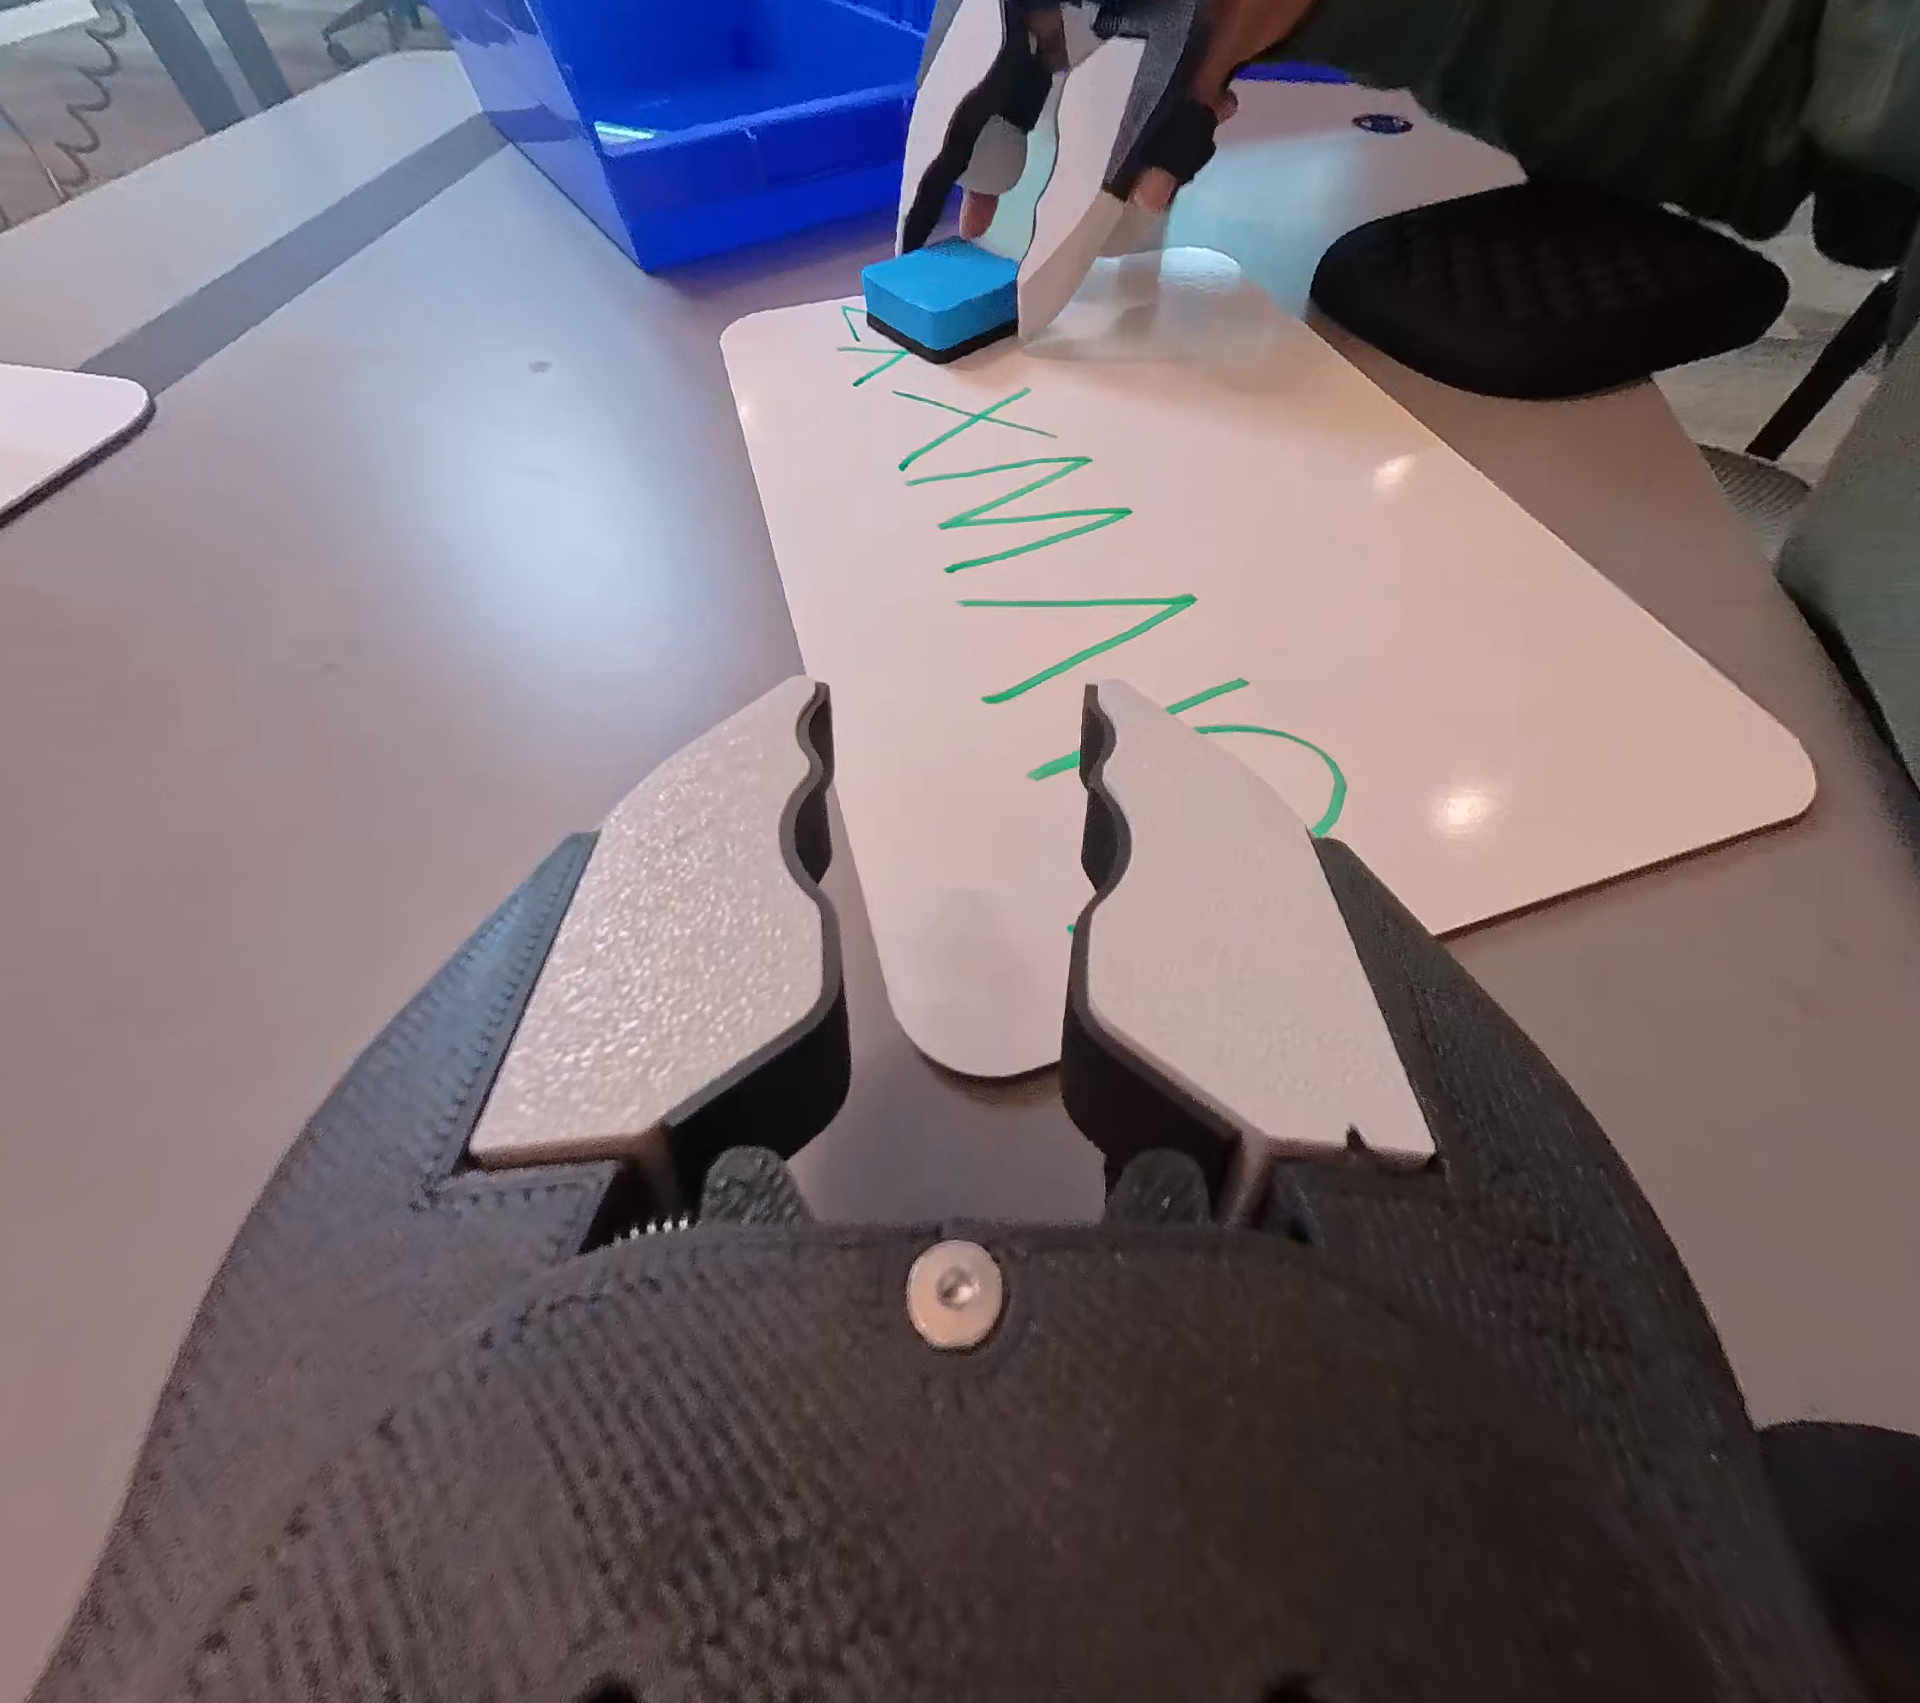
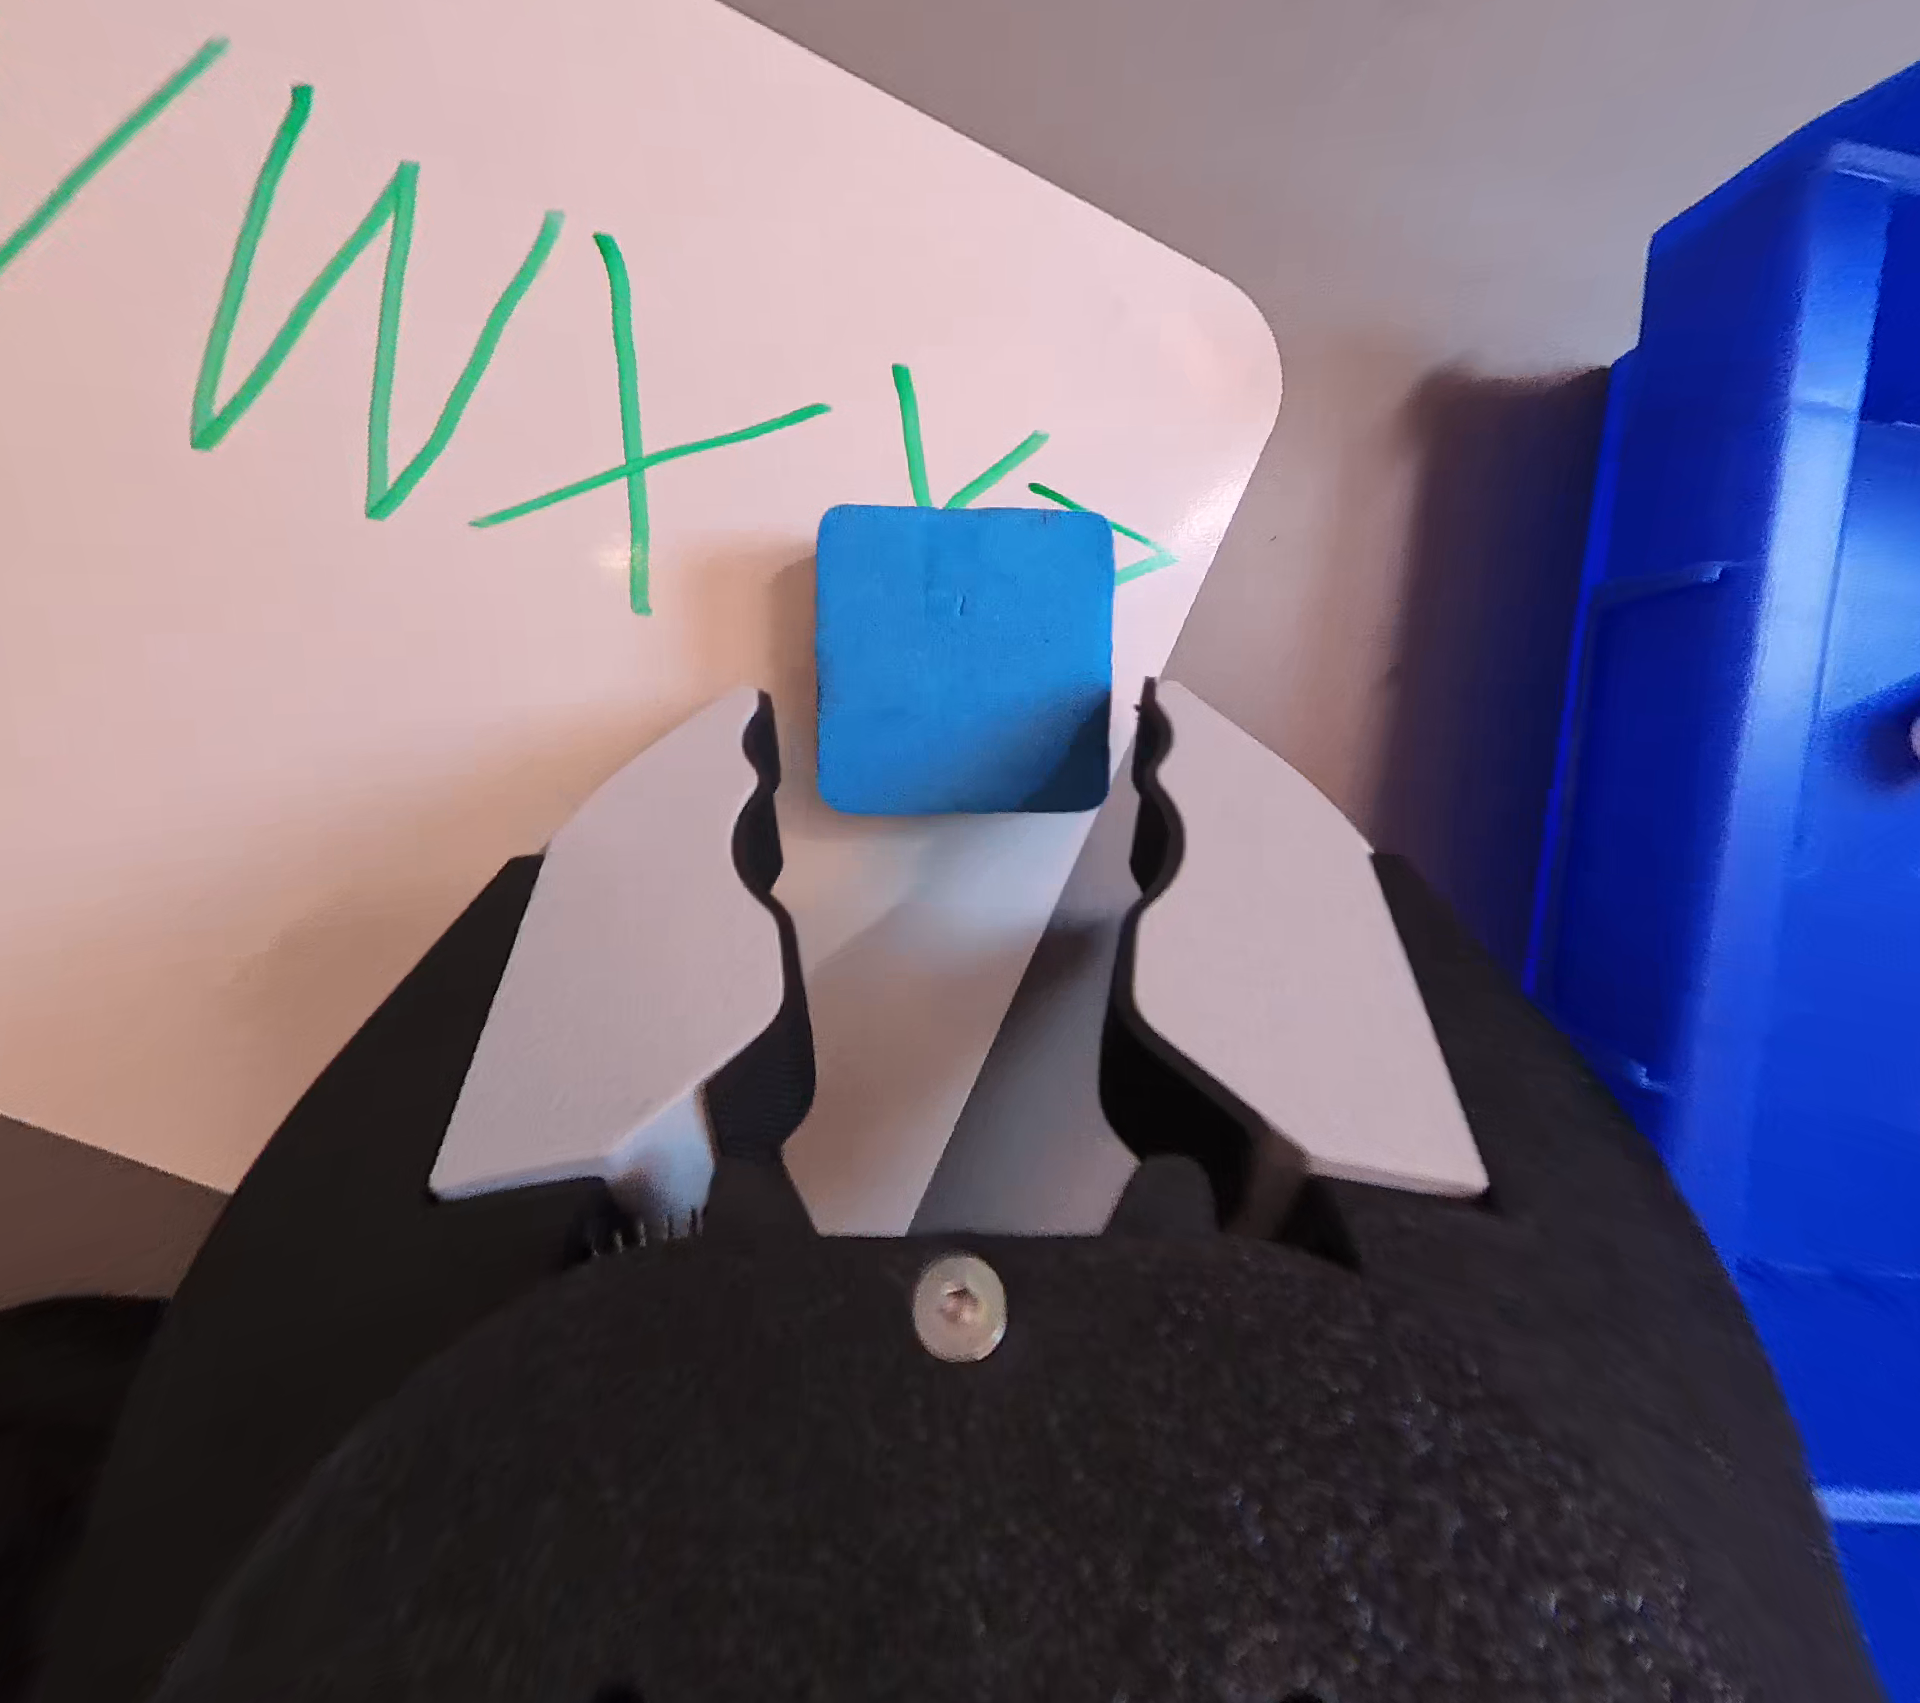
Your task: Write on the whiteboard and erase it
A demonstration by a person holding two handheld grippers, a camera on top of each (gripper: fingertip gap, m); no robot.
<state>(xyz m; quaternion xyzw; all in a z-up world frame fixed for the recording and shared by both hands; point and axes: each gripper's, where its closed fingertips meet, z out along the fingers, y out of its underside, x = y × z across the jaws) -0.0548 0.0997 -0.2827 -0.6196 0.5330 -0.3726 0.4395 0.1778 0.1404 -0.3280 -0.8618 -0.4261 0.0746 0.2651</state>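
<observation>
A white whiteboard (image 1: 1351, 573) lies flat on the grey table (image 1: 364, 614) with a line of green writing (image 1: 1039, 531) along it. A blue eraser (image 1: 940, 297) with a black base sits on the board's far corner, over the end of the writing. My right gripper (image 1: 977, 282), held by a gloved hand, points down with its fingers on either side of the eraser. In the right wrist view the eraser (image 2: 961, 656) lies between the tips of my right gripper (image 2: 956, 697), with a gap on the left side, on the whiteboard (image 2: 416, 770). My left gripper (image 1: 956, 708) is open and empty above the board's near corner.
A blue plastic bin (image 1: 675, 43) stands just beyond the board; it also shows in the right wrist view (image 2: 1766, 614). A black mesh chair seat (image 1: 1548, 292) is at the table's right edge. Another white board's corner (image 1: 52, 427) lies far left. Some 25 cm of space lies between my two pairs of fingers.
</observation>
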